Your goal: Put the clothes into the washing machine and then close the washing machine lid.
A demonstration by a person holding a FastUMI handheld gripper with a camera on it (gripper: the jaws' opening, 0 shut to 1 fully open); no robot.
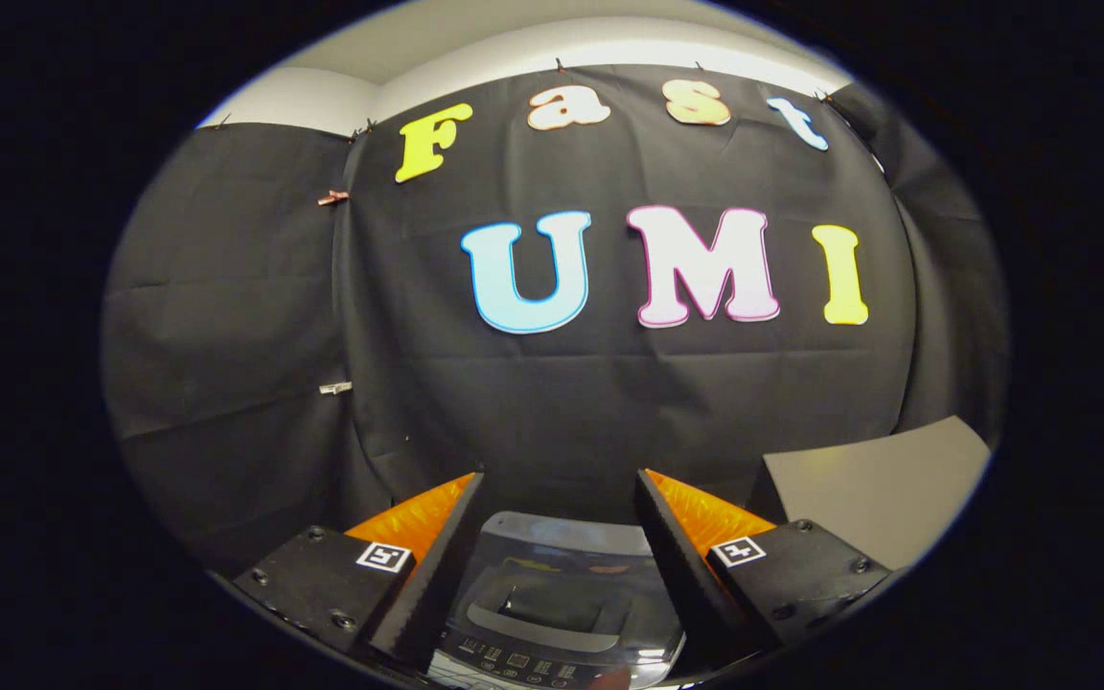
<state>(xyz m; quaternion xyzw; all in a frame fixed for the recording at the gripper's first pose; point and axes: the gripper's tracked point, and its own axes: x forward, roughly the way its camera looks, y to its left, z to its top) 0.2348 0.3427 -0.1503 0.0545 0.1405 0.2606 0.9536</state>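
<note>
The gripper [560, 498] is held above the washing machine [557, 613], its two black fingers [437, 575] spread wide with nothing between the pads. Each finger has an orange side panel and a small square marker on its base.

The washing machine sits low between the fingers and slightly below them, seen from above. Its dark, glossy lid [562, 565] lies flat over the tub, closed, with a recessed handle [552, 609] near the front edge. In front of the handle runs the control panel [523, 663], a strip of small buttons and indicators too small to make out.

Beyond the fingertips hangs the booth's black cloth wall [562, 402]. To the right of the right finger, a grey board [878, 489] lies at an angle beside the machine.
</note>
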